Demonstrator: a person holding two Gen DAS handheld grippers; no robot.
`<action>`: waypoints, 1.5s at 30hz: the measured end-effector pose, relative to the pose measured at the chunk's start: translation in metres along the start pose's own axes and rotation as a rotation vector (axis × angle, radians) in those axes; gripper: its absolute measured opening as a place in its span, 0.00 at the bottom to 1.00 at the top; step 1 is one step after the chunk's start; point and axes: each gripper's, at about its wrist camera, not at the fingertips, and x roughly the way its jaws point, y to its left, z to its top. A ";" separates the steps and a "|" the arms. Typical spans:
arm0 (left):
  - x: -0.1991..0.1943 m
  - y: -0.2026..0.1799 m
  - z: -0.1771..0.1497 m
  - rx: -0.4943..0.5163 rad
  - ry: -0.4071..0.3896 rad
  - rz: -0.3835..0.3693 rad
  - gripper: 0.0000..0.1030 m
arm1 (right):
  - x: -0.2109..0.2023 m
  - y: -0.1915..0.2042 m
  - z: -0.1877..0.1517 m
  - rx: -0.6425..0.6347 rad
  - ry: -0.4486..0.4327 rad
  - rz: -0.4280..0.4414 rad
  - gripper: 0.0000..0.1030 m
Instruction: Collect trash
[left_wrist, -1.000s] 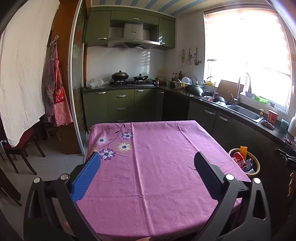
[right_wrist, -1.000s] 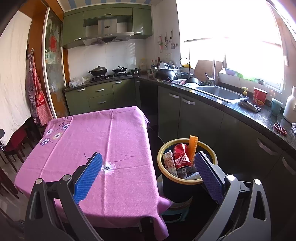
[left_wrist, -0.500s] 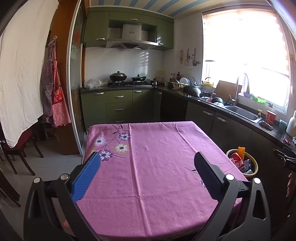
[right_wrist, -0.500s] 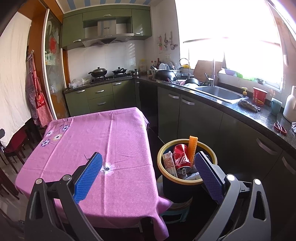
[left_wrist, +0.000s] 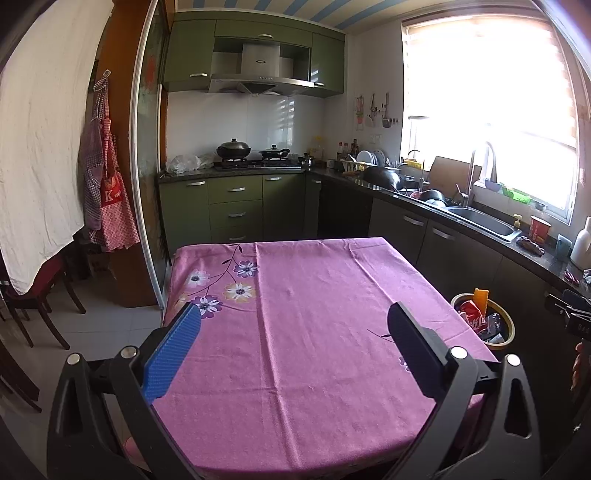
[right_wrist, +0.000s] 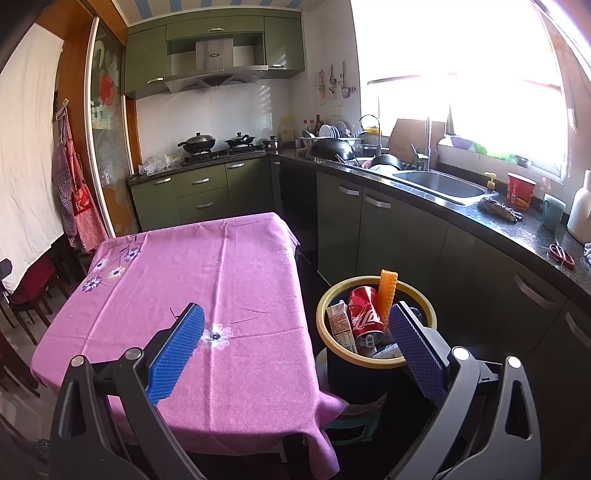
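Only right wrist shows milk carton (right_wrist: 341, 325).

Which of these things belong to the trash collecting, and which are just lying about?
Part of the job:
- trash bin
- red soda can
- small carton
- orange piece
- left gripper, open
- right gripper, open

Just lying about:
- woks
- sink
- red cup
- apron

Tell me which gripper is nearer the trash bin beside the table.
Right. The right gripper hangs open beside the trash bin, one finger overlapping its rim. The left gripper hovers open over the table; the bin sits off to its right.
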 end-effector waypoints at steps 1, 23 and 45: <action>0.000 0.000 0.000 0.000 0.001 0.000 0.94 | 0.000 0.000 0.000 -0.001 0.001 -0.001 0.95; 0.008 -0.001 -0.001 0.001 0.026 -0.016 0.94 | 0.002 0.002 -0.003 0.002 0.006 0.008 0.95; 0.010 -0.003 -0.003 0.000 0.039 -0.027 0.94 | 0.005 0.004 -0.002 0.002 0.010 0.010 0.95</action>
